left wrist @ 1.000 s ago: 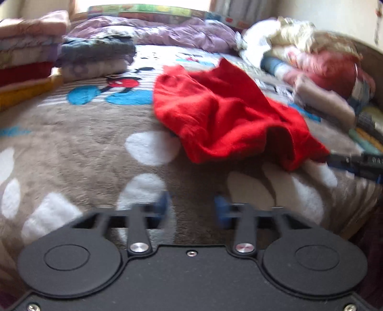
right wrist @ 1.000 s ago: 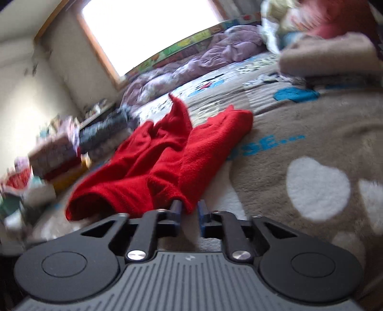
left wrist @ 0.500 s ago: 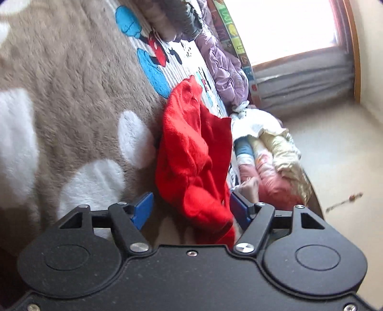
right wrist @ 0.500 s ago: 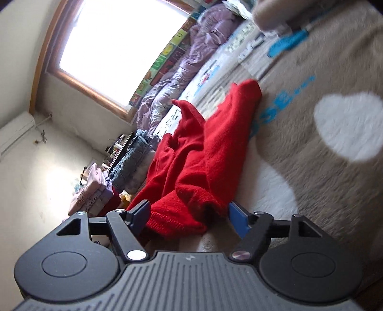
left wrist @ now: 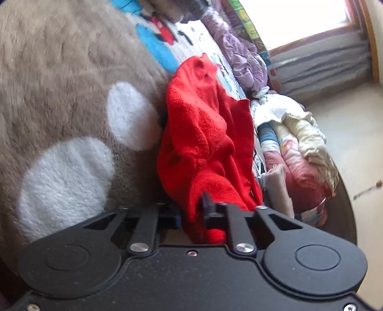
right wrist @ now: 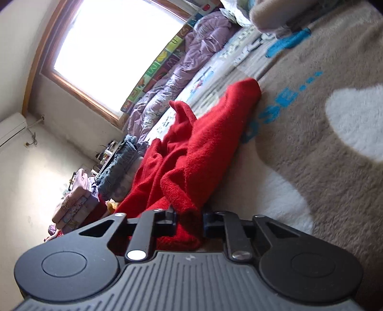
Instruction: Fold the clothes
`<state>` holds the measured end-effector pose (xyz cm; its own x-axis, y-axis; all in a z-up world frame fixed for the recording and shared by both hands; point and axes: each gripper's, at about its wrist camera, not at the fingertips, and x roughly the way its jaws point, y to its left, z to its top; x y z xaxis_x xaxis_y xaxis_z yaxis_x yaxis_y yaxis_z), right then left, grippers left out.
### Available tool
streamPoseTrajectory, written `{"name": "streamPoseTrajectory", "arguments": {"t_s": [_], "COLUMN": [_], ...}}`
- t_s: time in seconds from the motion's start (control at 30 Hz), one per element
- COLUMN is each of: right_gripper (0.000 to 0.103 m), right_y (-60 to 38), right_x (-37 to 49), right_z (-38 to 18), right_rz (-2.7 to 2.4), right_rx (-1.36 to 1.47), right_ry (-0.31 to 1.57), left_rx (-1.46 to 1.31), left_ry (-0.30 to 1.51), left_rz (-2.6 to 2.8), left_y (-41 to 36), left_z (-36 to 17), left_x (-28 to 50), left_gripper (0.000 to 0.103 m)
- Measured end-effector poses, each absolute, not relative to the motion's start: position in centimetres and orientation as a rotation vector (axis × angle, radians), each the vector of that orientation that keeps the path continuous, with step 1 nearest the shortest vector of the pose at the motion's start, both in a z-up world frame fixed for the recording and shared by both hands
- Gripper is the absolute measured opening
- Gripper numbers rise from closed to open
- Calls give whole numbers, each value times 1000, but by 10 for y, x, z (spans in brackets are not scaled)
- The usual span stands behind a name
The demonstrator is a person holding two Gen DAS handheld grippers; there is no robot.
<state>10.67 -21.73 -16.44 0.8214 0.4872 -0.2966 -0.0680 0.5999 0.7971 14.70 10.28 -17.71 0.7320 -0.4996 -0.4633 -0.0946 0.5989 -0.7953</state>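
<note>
The red garment (left wrist: 203, 134) lies crumpled on the brown blanket (left wrist: 59, 79) that covers the bed, and both grippers have hold of it at its near end. In the left wrist view the left gripper (left wrist: 191, 213) has a thick fold of the red cloth between its jaws; these have just been closing and now pinch the fabric, which bulges out above and below them. From there the garment stretches away toward the purple quilt (left wrist: 239, 47) under the window (left wrist: 299, 19), with the heap of bedding (left wrist: 299, 148) just beyond its far side.

In the right wrist view the right gripper (right wrist: 189, 221) likewise has a rolled edge of the red garment (right wrist: 203, 143) between its jaws. They too have just been closing and now clamp the cloth. The rest of the garment runs from that gripper toward the purple quilt (right wrist: 182, 71), its far tip resting on the brown blanket (right wrist: 323, 167) near blue lettering (right wrist: 282, 102). Folded stacks of clothes (right wrist: 79, 198) sit beyond the garment, toward the wall.
</note>
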Motion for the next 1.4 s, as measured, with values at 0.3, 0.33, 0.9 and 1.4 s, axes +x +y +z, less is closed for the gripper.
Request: {"name": "streamPoseTrajectory", "arguments": {"t_s": [0.3, 0.33, 0.9, 1.4], "right_gripper": [16, 16, 45, 55], "right_y": [-243, -243, -243, -217], "right_x": [88, 86, 68, 40], "right_z": [-161, -161, -158, -118], "right_rz": [313, 307, 188, 320], "right_rx": [908, 902, 827, 596], "right_ry": [538, 547, 600, 448], "left_rx": [-675, -667, -617, -893], "left_ry": [704, 712, 775, 628], "left_rz": [-242, -237, -241, -10], "left_y": [109, 109, 114, 177], "left_z": [-171, -173, -176, -174], "left_x": [126, 124, 101, 77], "left_gripper": [5, 5, 43, 82]}}
